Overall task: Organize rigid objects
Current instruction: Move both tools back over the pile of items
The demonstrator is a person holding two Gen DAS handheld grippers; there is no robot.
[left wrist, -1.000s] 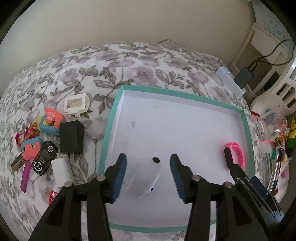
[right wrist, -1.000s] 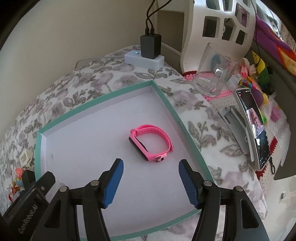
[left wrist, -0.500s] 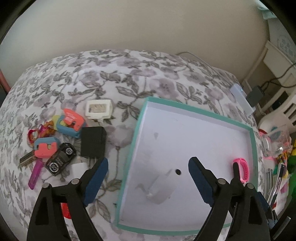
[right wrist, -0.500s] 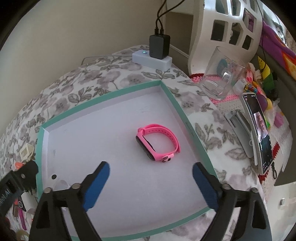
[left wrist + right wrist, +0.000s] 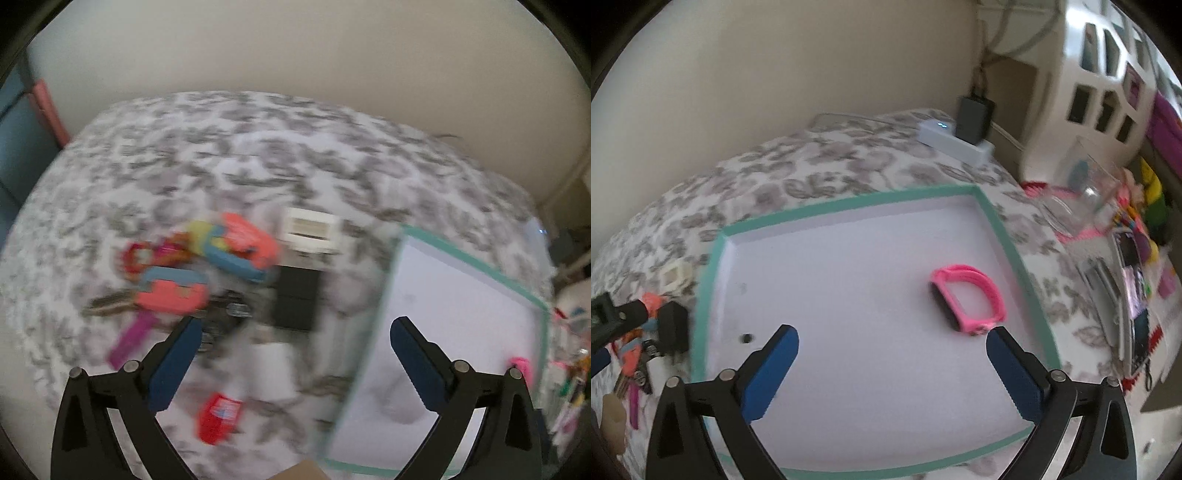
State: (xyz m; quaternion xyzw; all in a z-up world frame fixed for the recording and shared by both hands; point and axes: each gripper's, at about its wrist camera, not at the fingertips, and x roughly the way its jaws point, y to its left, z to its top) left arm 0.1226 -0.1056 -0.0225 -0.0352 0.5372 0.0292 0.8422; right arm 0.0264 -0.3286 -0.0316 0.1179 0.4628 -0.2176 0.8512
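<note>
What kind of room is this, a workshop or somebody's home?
Most likely a home, perhaps a bedroom or living room. A flowered cloth covers the surface, a charger is plugged in by the wall, and keys lie beside a teal-edged tray.

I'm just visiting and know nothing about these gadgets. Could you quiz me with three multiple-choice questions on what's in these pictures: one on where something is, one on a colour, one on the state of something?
1. Where does the pink wristband lie?
A. Inside the teal-rimmed tray
B. On the flowered cloth beside the keys
C. Between the right gripper's pads

2. What colour is the tray's rim?
A. Red
B. Teal green
C. Black

3. How does the right gripper stand?
A. Shut on the wristband
B. Shut on nothing
C. Open, holding nothing

Answers:
1. A: the band rests on the tray's white floor, near its right wall.
2. B: a teal border runs all around the white inside.
3. C: its blue pads stand wide apart over bare tray floor.
</note>
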